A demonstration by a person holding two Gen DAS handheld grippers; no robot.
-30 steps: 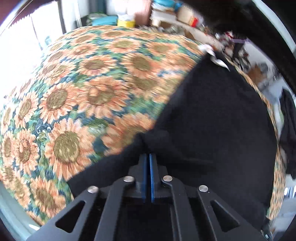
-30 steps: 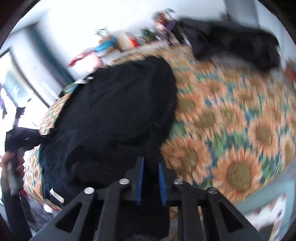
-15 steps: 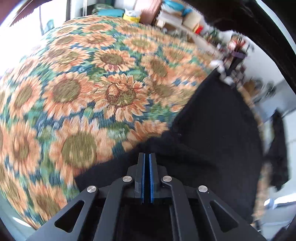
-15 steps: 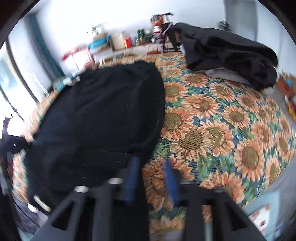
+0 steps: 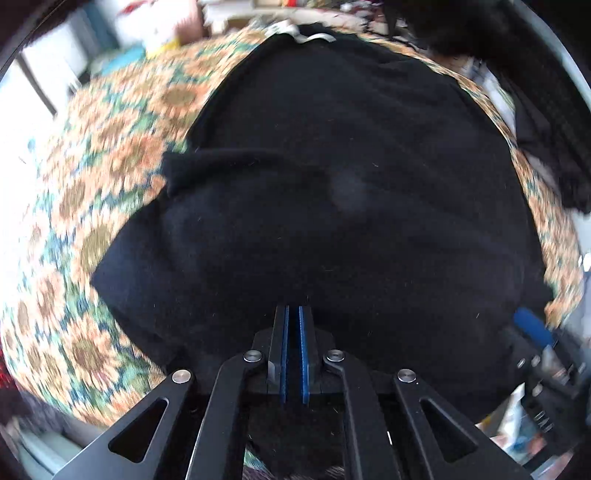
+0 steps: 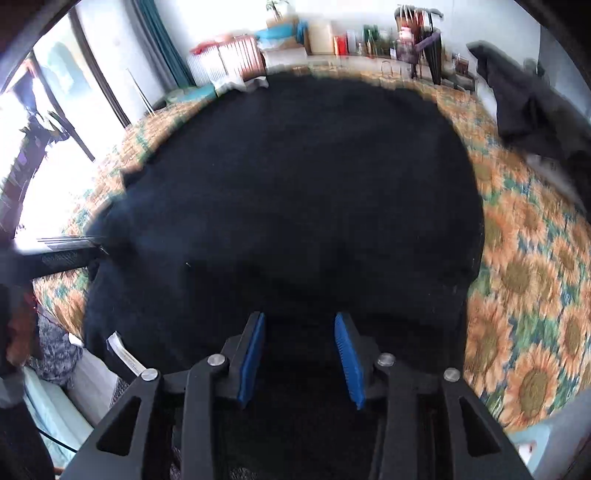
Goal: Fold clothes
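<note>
One white label point(image 6: 123, 354), unreadable, on black garment point(image 6: 295, 192); left gripper point(image 5: 292, 314) near-closed, apparently empty, right gripper point(image 6: 300, 325) spread wide.

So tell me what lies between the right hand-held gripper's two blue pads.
Only the black garment: the right hand-held gripper is open with dark fabric under the gap, as the right wrist view shows.

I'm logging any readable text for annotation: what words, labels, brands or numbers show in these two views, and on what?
No text can be read in either view.
White care tag at the edge of the black fabric garment: print too blurred to read.
White neck label at the garment's far edge: no legible print.
Faint embossed marking on the dark bar at left: too blurred to read.
Shelf bottles and boxes: too small.
</note>
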